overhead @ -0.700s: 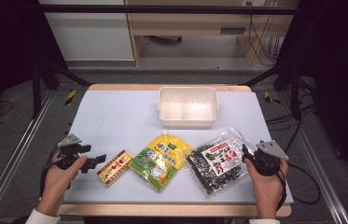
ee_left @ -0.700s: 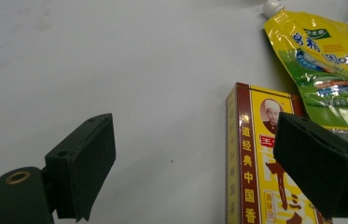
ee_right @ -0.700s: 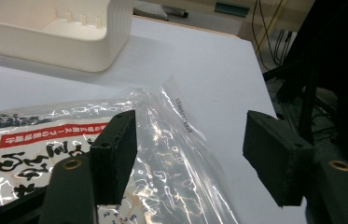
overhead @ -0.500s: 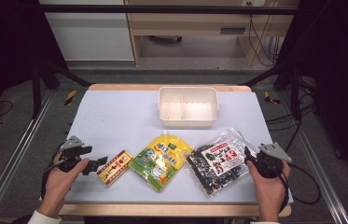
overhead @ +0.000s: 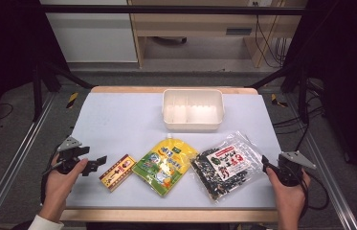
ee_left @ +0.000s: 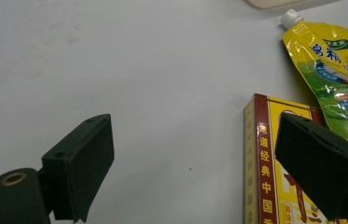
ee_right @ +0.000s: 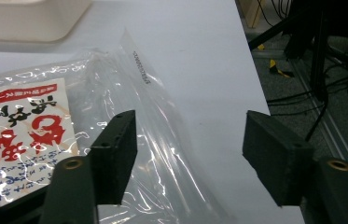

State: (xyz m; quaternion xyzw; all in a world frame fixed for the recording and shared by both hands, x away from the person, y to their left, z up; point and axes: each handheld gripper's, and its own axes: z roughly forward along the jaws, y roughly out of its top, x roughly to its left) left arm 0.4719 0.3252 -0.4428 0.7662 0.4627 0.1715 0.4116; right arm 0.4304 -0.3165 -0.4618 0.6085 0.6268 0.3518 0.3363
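Snack box (overhead: pixel 117 172) lies on the pale table (overhead: pixel 118 120); both grippers' jaws gape, holding nothing.

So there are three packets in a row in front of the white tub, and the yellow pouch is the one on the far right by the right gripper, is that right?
Not quite. The three packets do lie in a row in front of the white tub, but the yellow pouch is the middle one. By the right gripper lies the clear seaweed bag; the small box is at the left. The high view shows this.
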